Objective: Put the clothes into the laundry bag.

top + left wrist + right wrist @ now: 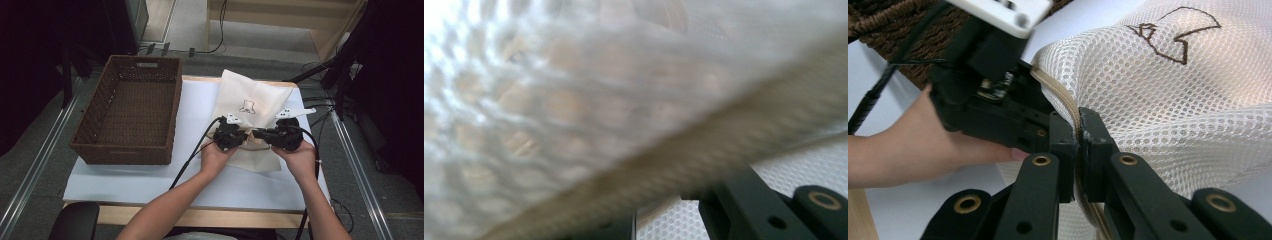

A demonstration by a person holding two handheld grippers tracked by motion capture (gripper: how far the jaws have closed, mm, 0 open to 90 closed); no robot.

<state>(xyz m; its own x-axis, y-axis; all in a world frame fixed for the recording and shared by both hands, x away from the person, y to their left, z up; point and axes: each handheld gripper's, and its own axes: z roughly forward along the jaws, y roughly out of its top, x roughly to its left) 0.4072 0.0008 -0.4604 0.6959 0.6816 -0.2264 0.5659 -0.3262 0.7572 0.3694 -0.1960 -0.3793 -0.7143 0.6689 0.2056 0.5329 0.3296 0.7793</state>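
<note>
Gripping the near edge of the white mesh bag [247,107] is as far as I have got, judging by how things lie. The bag rests on the white table cover [125,177], just to the right of the brown wicker basket [127,107], with its embroidered face up and its beige trimmed edge turned toward me. My right gripper [1079,150] has its jaws pressed together on that beige trim; in the right gripper view the band runs straight down between the two black pads. My left gripper [231,134] sits just beside it on the same edge, jaws drawn in. In the left gripper view the mesh and trim lie blurred directly over the jaws, so I judge it is pinching the bag too, though the contact itself is not sharp enough to confirm. Both hands meet close together at the middle of the near edge. Nothing lies inside the basket. Still outstanding, in my assessment: lifting or opening the bag, and any transfer toward the basket.
</note>
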